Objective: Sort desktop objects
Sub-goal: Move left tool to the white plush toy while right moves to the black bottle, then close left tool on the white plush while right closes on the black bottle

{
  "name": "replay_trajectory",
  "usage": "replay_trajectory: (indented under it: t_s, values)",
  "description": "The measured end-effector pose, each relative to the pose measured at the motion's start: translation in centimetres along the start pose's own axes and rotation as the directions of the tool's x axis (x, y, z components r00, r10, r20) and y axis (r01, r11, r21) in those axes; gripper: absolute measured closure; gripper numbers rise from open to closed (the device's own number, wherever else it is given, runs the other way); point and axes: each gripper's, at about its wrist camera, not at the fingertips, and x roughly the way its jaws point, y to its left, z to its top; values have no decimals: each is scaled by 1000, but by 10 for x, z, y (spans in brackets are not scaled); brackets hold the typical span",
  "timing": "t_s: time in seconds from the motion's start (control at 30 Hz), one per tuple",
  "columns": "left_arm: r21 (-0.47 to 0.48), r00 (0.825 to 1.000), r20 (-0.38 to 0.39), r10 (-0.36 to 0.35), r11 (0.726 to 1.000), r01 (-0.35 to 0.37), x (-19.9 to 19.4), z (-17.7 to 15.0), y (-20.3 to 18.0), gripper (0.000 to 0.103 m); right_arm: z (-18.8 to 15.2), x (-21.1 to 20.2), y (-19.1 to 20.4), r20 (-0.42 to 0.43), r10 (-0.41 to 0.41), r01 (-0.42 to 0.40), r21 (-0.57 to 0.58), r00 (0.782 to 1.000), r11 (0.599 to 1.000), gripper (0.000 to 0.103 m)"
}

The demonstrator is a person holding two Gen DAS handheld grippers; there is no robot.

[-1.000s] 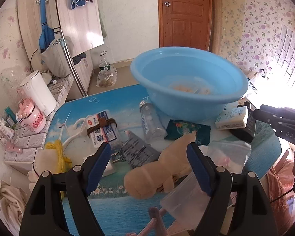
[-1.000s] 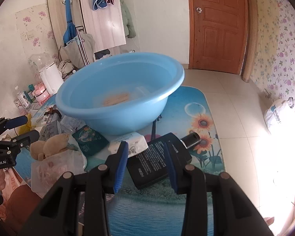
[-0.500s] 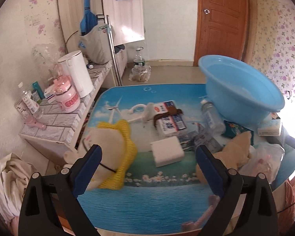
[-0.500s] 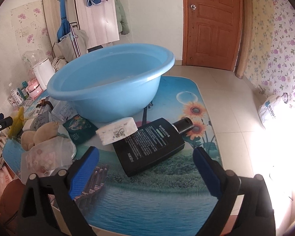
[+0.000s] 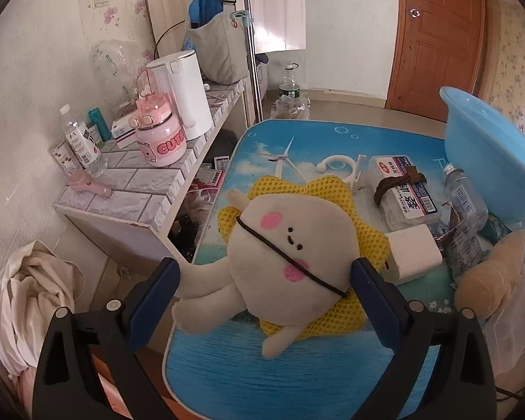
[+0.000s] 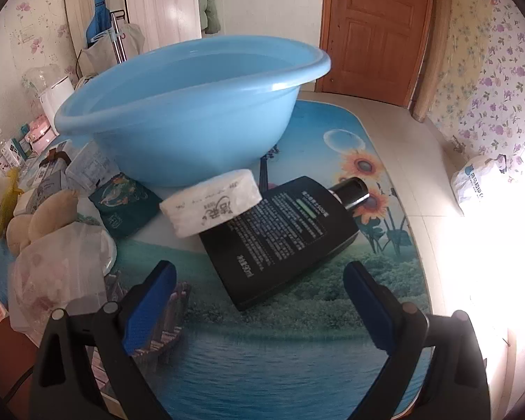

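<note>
A white round plush toy (image 5: 283, 245) with a yellow mesh collar lies at the table's left edge. My left gripper (image 5: 264, 269) straddles it, jaws opening, and the pads do not press on it. Beside it lie a small white box (image 5: 411, 253), a banded tissue box (image 5: 402, 189), a clear bottle (image 5: 465, 210) and a beige plush (image 5: 490, 273). My right gripper (image 6: 259, 273) stands open just short of a flat black bottle (image 6: 280, 234). The bottle lies on the table with a white tissue pack (image 6: 213, 206) over its corner. Behind them stands the blue basin (image 6: 192, 105).
A tiled side shelf left of the table (image 5: 280, 367) carries a white kettle (image 5: 182, 94), a pink cup (image 5: 161, 136) and small bottles. A cloth pile (image 5: 28, 301) lies on the floor. A green packet (image 6: 126, 203) and a plastic bag (image 6: 59, 266) sit left of the black bottle.
My left gripper swung left from the beige plush to the white plush and its jaws widened. My right gripper let go of the black bottle, opened wide and sank a little.
</note>
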Motion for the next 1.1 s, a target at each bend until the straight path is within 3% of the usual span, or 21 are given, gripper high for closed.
replay_trajectory:
  t_s: [0.57,0.73,0.8,0.87,1.1]
  values:
    - [-57,997,1,-78,995,78,31,11,-11,0,-12,-10,-57,-49,-145,150,139,988,979,3]
    - [-26,995,4,-104,994,104,27,9,-10,13,-12,-10,-63,-63,-224,231,136,972,963,3]
    - [-15,994,5,-109,994,109,25,9,-12,23,-11,-11,-64,-62,-217,224,152,974,963,3]
    - [-3,994,5,-107,994,107,22,8,-14,27,-9,-12,-56,-43,-162,167,150,986,974,3]
    - [-7,994,6,-112,994,112,8,5,-11,29,0,-1,-19,-17,-126,127,76,992,989,3]
